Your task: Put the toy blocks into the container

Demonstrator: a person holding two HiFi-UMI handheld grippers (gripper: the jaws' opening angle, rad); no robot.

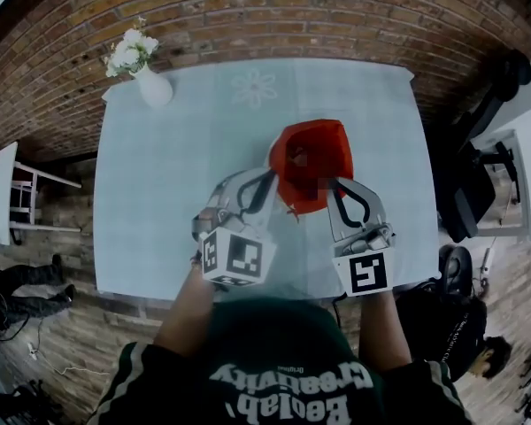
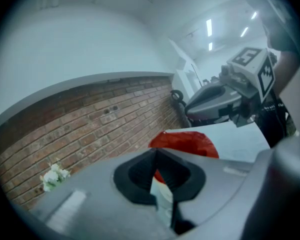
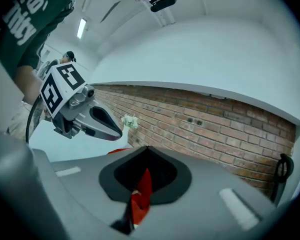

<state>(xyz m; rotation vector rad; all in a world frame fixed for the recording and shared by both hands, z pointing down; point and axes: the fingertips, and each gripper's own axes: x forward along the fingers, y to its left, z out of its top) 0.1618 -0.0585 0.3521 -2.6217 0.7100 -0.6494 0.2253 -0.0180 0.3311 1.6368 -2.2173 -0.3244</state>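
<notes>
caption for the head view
The left gripper and right gripper flank a red container over a pale table, vase of white flowers at its far corner.

Setting: indoor work room, a lab or office studio rather than a home. Evidence: bare brick wall (image 1: 274,11) behind a cloth-covered table (image 1: 159,175); vase (image 1: 153,88) of white flowers on its far corner; black office chair (image 1: 478,166) at the right; strip lights (image 2: 209,28) on a white ceiling; loose cables (image 1: 35,352) on the wood floor (image 1: 71,321).
</notes>
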